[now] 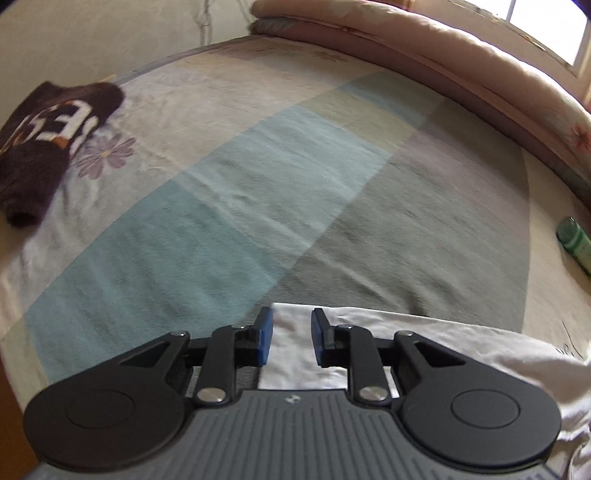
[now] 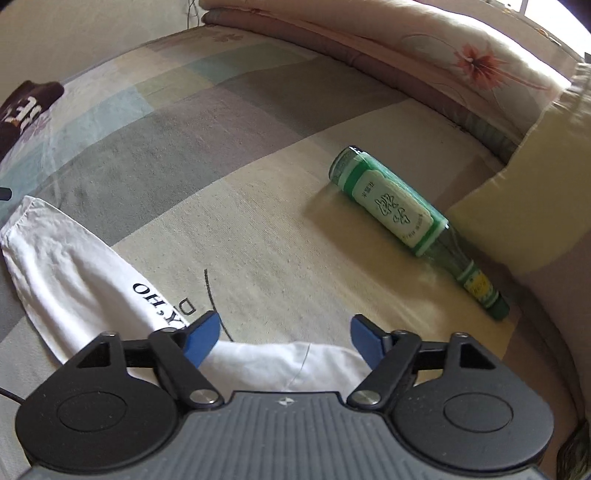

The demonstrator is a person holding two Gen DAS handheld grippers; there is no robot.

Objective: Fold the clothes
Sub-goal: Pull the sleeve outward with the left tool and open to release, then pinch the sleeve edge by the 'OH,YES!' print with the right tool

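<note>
Hovering over the white shirt's [image 2: 66,266] edge, both claws apparently parted.

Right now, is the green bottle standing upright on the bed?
No, the green bottle lies on its side on the bedspread, beside a yellow pillow.

We're in a home bedroom here, a bed [image 1: 280,192] under a patchwork-coloured flowered sheet, rolled floral quilts [image 2: 424,55] banked along its far edge beneath what looks like a bright window [image 1: 546,26], and a yellowish pillow [image 2: 517,214] at the side.
</note>
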